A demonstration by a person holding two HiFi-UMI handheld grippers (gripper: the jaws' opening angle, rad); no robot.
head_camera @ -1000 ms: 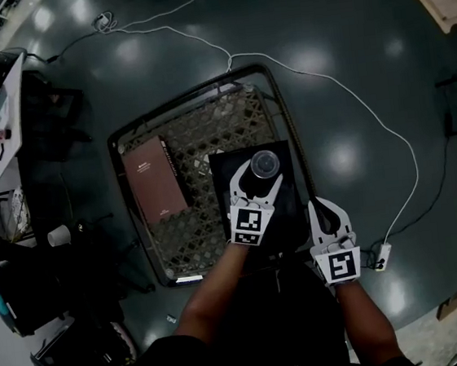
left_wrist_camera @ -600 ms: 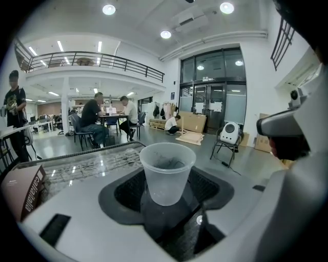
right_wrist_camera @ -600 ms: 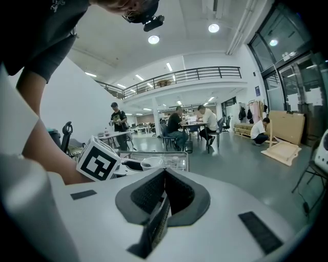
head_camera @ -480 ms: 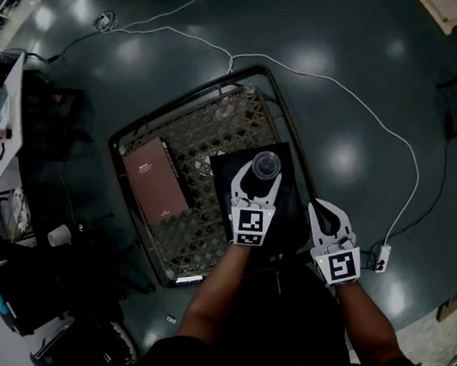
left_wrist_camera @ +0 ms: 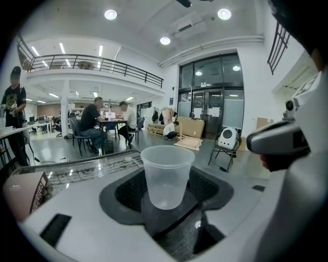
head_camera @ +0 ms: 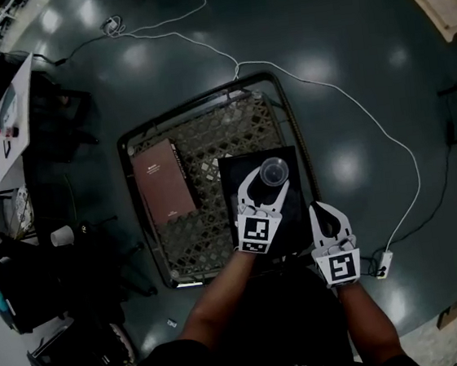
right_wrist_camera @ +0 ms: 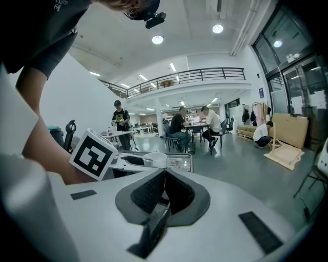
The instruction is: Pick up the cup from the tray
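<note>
Between the jaws: what could be going wrong

On the far half of the flat black square tray [head_camera: 233, 190], the clear, thin-walled plastic cup [head_camera: 275, 170] is standing upright. We are holding the left tool [head_camera: 269, 178] around it, jaws spread wide and pads resting against both sides of the cup's wall. Its bottom is seemingly not off the tray yet. We are keeping the right tool [head_camera: 323, 207] pinched together and empty, just beside the tray's near right corner.

We are judging the main danger to be the cup itself. Being so light and soft, it could be buckling under a harder squeeze. It could also be sliding out of the pads if we are gripping too gently, since its tapered wall is giving them little to hold. Tilting during the lift could be tipping it back onto the tray.

Room is looking generous overhead, so we are favouring a straight rise. Sideways, the dark raised rail of the wire-mesh tabletop [head_camera: 207, 135] is running just beside the tray's right edge. The right tool is sitting near, and the brown rectangular box [head_camera: 164, 182] is lying well apart on the left.
</note>
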